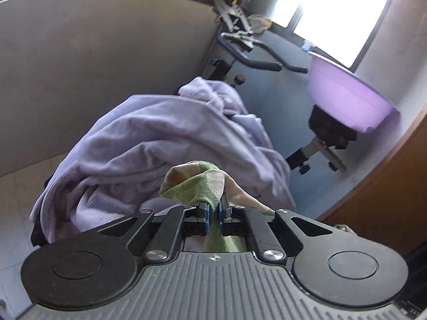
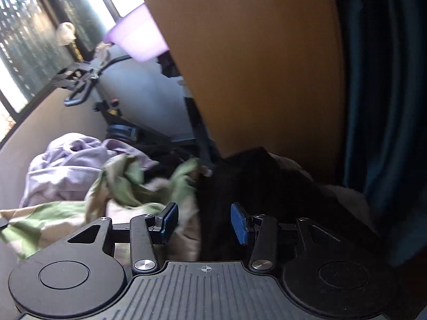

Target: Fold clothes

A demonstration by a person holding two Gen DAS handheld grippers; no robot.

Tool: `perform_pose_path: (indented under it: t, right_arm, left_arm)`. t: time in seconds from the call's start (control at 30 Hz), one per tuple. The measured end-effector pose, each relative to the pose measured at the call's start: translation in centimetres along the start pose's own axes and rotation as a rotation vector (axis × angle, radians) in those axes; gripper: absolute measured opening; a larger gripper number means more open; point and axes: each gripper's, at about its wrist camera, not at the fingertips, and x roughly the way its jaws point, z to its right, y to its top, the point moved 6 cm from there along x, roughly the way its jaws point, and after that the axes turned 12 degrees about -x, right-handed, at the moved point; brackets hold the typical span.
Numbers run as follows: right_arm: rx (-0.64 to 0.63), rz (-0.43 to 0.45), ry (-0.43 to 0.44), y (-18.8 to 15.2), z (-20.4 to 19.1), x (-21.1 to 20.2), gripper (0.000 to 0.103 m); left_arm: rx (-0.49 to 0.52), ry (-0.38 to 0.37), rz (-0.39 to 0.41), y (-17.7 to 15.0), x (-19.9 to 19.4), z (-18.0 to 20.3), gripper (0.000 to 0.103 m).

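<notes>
Left wrist view. My left gripper point(image 1: 213, 210) pinches a fold of the green camouflage garment point(image 1: 197, 184) between its blue pads point(image 1: 206, 214); the cloth bunches above the fingertips and trails down between them. Behind it lies a crumpled lilac garment point(image 1: 149, 144), heaped against a plain beige wall point(image 1: 93, 53). Pale floor tiles point(image 1: 16, 213) show at lower left. Farther back stands an exercise bike point(image 1: 256, 53), with a lilac plastic basin point(image 1: 347, 96) resting on its seat. A bright window point(image 1: 341, 13) fills the upper right, and a brown wooden panel point(image 1: 373, 186) borders the right edge.

Right wrist view. My right gripper point(image 2: 204, 222) is spread wide, its pads clear of any cloth. Beyond it the camouflage garment point(image 2: 125, 184) lies rumpled at left, touching a black garment point(image 2: 253, 181) at centre. The lilac garment point(image 2: 64, 165) sits behind, beside the wall. The wooden panel point(image 2: 253, 66) rises above; a dark blue curtain point(image 2: 381, 93) hangs at right. The surface beneath the clothes is hidden.
</notes>
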Motion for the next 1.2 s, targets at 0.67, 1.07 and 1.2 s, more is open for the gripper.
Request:
perform_pose_path:
  t: [0.67, 1.07, 1.2]
  right_arm:
    - [-0.084, -0.099, -0.131, -3.7, -1.1, 6.3, 0.020]
    - [-0.025, -0.063, -0.110, -5.0, 0.2, 3.6, 0.021]
    - [-0.029, -0.066, -0.105, -4.0, 0.1, 4.0, 0.021]
  left_arm:
    - [0.130, 0.117, -0.093, -2.7, 3.2, -1.1, 0.017]
    - [0.225, -0.028, -0.128, -3.2, 0.6, 5.7, 0.067]
    - [0.251, -0.120, -0.196, -5.9, 0.8, 9.5, 0.077]
